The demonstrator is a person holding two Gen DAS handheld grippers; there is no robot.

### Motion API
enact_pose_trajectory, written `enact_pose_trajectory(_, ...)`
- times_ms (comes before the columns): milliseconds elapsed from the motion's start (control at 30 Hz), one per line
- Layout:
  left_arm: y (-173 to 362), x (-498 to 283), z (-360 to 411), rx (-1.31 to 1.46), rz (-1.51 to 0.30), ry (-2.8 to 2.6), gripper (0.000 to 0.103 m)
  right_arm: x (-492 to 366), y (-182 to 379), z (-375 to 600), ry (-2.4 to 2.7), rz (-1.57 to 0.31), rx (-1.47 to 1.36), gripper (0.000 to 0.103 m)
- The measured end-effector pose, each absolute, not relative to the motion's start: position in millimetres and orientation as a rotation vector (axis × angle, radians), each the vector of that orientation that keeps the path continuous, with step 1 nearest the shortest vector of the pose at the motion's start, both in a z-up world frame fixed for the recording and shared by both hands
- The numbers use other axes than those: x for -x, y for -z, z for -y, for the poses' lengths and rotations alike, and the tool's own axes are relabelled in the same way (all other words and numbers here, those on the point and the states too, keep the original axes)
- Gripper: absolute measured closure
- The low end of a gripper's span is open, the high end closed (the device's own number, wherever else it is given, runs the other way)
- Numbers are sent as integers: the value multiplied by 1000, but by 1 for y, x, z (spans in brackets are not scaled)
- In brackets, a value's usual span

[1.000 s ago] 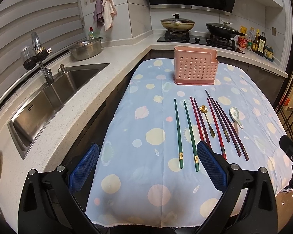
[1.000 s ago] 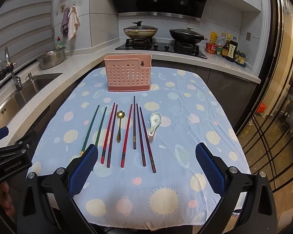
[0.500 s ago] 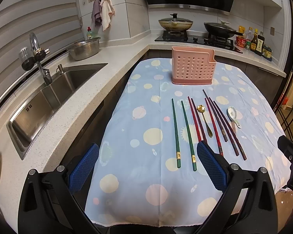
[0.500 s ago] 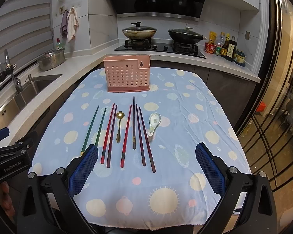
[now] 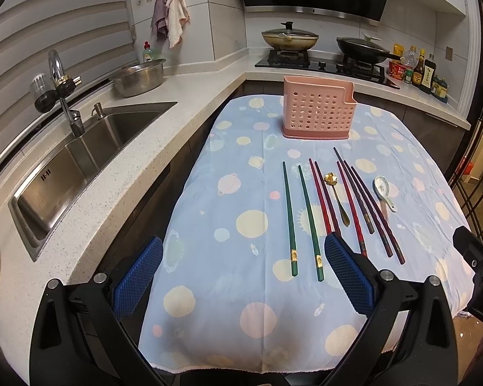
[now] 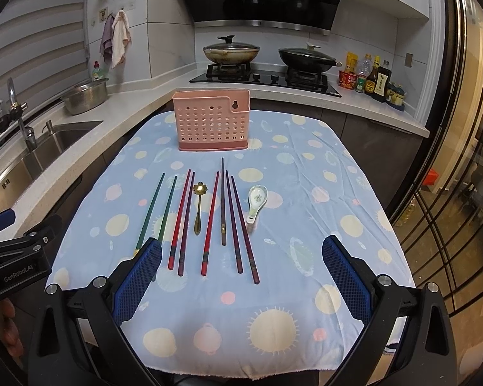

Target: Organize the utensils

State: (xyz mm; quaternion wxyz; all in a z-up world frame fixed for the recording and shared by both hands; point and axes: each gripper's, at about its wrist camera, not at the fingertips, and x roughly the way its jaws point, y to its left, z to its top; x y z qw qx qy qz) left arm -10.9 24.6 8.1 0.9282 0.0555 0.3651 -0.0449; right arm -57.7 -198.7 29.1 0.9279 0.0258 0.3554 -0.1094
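Both the left gripper [image 5: 243, 276] and right gripper [image 6: 241, 276] hover spread wide, holding nothing. Chopsticks [image 6: 209, 222] and two spoons [image 6: 256, 201] lie in a row on the table [image 6: 306, 167], near the upright pink holder [image 6: 211, 125].

A pale blue tablecloth [image 6: 306, 167] patterned with cream, pink and yellow planets and suns lies under a pink holder [image 6: 212, 124] dotted with round holes. On it: 2 green chopsticks [image 6: 150, 210] with gold bands, red chopsticks [image 6: 211, 222], dark purple chopsticks [image 6: 238, 222], a gold flower-bowled spoon [image 6: 198, 207] and a white spoon [image 6: 256, 202] with a green sprig. Gripper pads [image 6: 138, 284] are blue mesh on black.
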Motion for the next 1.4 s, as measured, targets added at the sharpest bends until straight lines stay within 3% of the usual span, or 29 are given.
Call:
enact_pose_trajectory(933, -6, 17, -45, -82, -758, 123, 7, 66, -26, 180, 238, -727, -28, 7)
enact_pose_trajectory(1400, 29, -7, -32, -87, -850, 111, 7, 41, 6, 207, 227, -784, -54, 7)
